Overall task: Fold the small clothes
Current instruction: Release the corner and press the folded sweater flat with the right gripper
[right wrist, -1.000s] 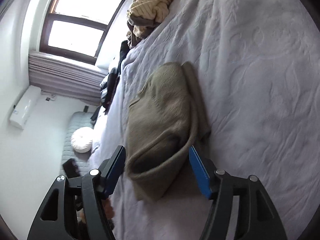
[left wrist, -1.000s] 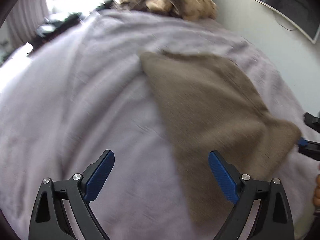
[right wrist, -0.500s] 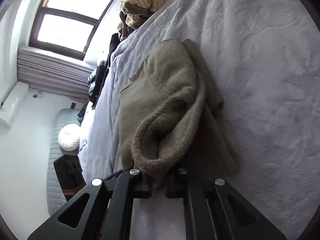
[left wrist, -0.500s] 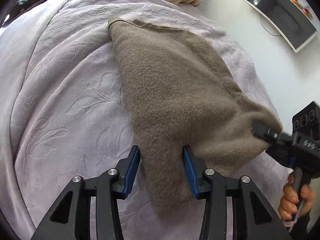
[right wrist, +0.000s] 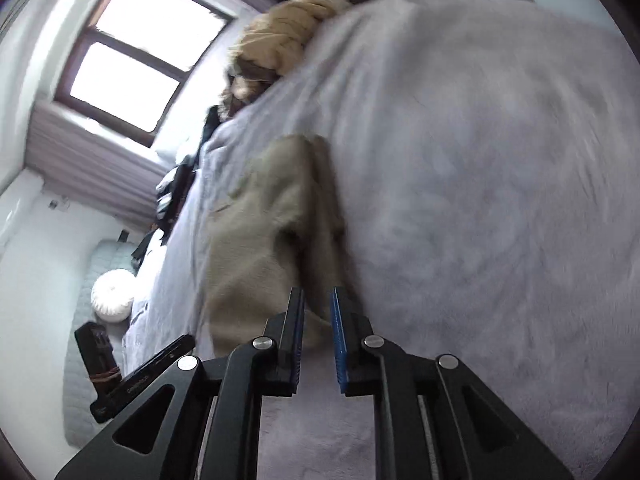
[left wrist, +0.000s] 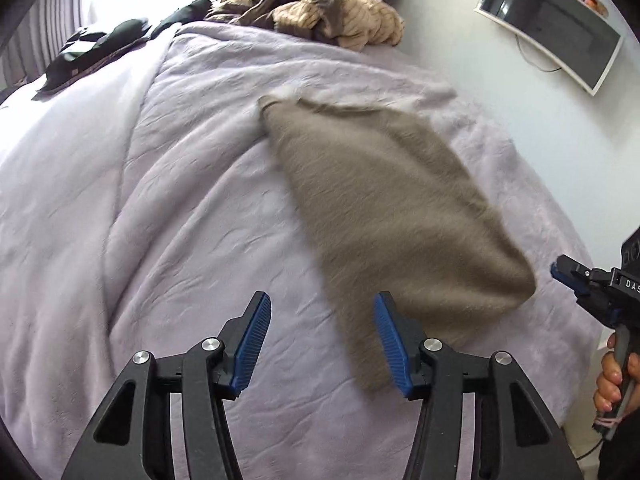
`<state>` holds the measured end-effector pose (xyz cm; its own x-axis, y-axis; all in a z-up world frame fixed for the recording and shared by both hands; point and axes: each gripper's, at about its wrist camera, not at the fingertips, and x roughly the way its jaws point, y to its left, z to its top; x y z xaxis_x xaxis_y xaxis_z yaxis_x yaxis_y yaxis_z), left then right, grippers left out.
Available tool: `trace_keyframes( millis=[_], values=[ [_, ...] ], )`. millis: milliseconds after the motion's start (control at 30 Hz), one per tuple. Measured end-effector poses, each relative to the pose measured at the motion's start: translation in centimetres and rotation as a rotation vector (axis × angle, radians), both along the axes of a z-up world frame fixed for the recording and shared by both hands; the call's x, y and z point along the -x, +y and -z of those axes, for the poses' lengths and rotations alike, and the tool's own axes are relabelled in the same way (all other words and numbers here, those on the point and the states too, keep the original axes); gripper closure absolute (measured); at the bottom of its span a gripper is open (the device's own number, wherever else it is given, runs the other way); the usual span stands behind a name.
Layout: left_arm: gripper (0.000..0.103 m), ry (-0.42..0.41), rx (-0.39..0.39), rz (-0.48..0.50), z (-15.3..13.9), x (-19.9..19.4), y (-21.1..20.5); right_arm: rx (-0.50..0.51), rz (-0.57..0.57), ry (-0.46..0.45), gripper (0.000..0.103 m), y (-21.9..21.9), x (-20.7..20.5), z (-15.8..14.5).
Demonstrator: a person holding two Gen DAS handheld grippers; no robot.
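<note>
A taupe fleece garment (left wrist: 384, 216) lies folded on the lilac bedspread (left wrist: 160, 200); in the right wrist view the garment (right wrist: 264, 236) looks blurred. My left gripper (left wrist: 322, 344) is open and its jaws are opening. The garment's near corner lies just inside the right pad (left wrist: 390, 348), and the pads do not press on it. My right gripper (right wrist: 318, 336) has a narrow, widening gap with no cloth pinched in it, the garment's edge lying just past its tips. In the left wrist view the right gripper (left wrist: 572, 276) sits off the garment's right corner, held by a hand (left wrist: 616, 380).
A heap of beige knit and brown clothes (left wrist: 336, 12) lies at the bed's far end, with black clothes (left wrist: 100, 44) to its left. A screen (left wrist: 552, 20) hangs on the right wall. A window (right wrist: 136, 56) and a white round cushion (right wrist: 112, 292) lie beyond the bed's left side.
Both grippers closed on the garment's near edge half a second ago. Both have since let go and pulled back, and the garment lies on the bed.
</note>
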<state>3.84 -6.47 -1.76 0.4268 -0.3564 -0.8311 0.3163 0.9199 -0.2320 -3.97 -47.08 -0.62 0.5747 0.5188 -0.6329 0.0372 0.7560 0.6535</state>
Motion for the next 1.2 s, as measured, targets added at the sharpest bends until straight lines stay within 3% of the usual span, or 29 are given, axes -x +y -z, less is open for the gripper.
trace_keyframes(
  millis=[167, 300, 367, 433, 533, 633, 700, 767, 800, 900, 1000, 1133, 1200],
  values=[
    [0.047, 0.012, -0.073, -0.014, 1.5, -0.6, -3.6, 0.224, -0.130, -0.005, 0.081, 4.8, -3.7, -0.4],
    [0.044, 0.055, -0.082, -0.048, 3.6, -0.2, -3.2, 0.436, -0.152, 0.059, 0.086, 6.2, -5.5, 2.4],
    [0.031, 0.056, -0.082, -0.077, 4.0, 0.1, -2.3, 0.398, -0.124, 0.089, 0.086, 4.9, -5.5, 3.7],
    [0.030, 0.047, -0.088, -0.075, 4.0, 0.5, -2.0, 0.313, -0.094, 0.101, 0.084, 3.4, -4.9, 4.0],
    [0.030, 0.022, -0.118, -0.060, 3.9, 0.9, -2.1, 0.211, -0.081, 0.076, 0.071, 2.1, -4.2, 3.3],
    [0.030, 0.020, -0.118, -0.060, 3.9, 1.1, -2.3, 0.188, -0.121, 0.039, 0.058, 2.5, -4.6, 2.7],
    [0.030, 0.024, -0.112, -0.066, 4.0, 1.2, -2.3, 0.190, -0.147, 0.035, 0.058, 3.3, -5.3, 2.7],
    [0.030, 0.023, -0.113, -0.070, 4.0, 1.4, -2.1, 0.212, -0.177, 0.044, 0.067, 4.4, -6.2, 2.9],
    [0.030, 0.024, -0.115, -0.072, 4.0, 1.3, -2.2, 0.250, -0.188, 0.056, 0.094, 5.0, -6.6, 3.0],
    [0.030, 0.030, -0.110, -0.076, 4.1, 1.3, -2.2, 0.311, -0.143, 0.064, 0.094, 4.6, -6.8, 4.1],
    [0.030, 0.037, -0.109, -0.078, 4.2, 1.3, -2.4, 0.175, -0.094, 0.090, 0.094, 2.8, -6.3, 5.6],
    [0.030, 0.022, -0.127, -0.070, 4.0, 1.5, -2.5, 0.170, -0.089, 0.097, 0.095, 1.9, -5.2, 5.2],
    [0.030, 0.019, -0.128, -0.073, 3.9, 1.7, -2.5, 0.177, -0.077, 0.111, 0.090, 1.4, -4.6, 4.9]
  ],
)
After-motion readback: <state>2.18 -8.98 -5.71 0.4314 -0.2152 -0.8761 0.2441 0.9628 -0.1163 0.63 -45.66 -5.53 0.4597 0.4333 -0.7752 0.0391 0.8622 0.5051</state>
